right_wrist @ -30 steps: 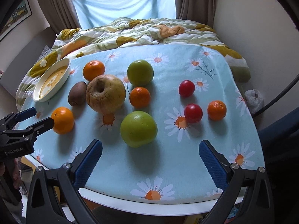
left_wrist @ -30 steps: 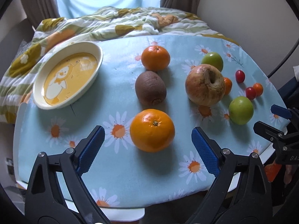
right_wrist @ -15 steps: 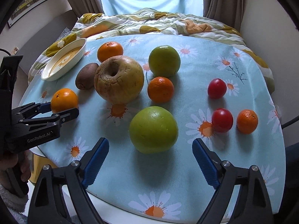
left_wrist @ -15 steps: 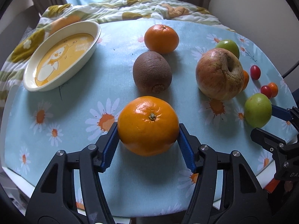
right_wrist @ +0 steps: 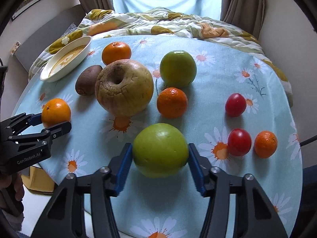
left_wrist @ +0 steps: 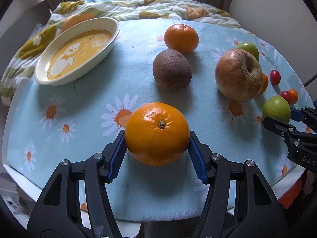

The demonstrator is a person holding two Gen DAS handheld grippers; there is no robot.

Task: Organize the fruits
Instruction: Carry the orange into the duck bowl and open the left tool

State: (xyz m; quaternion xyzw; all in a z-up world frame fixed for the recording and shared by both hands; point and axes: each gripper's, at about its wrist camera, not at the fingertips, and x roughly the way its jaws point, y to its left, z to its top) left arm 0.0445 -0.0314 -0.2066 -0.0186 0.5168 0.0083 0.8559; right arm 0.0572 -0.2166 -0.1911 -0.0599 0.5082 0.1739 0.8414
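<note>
My left gripper [left_wrist: 157, 146] is shut on a large orange [left_wrist: 157, 132] near the table's front edge; it also shows in the right wrist view [right_wrist: 56, 112]. My right gripper [right_wrist: 159, 158] is shut on a green apple [right_wrist: 160, 149], also seen in the left wrist view [left_wrist: 276, 109]. Beyond lie a kiwi [left_wrist: 172, 69], a second orange [left_wrist: 181, 37], a big wrinkled apple [right_wrist: 123, 87], another green apple [right_wrist: 178, 68], a small tangerine [right_wrist: 172, 102], two red tomatoes [right_wrist: 235, 104] [right_wrist: 239, 141] and a tiny orange [right_wrist: 265, 143]. An oval yellow dish [left_wrist: 77, 52] sits empty at the far left.
The fruits rest on a round table with a light-blue daisy cloth [left_wrist: 83, 107]. A rumpled floral blanket [right_wrist: 158, 24] lies behind it, under a window with curtains. A wall stands close on the right.
Both grippers moved forward and closed. The left one closed on the large orange, the right one on the near green apple.
</note>
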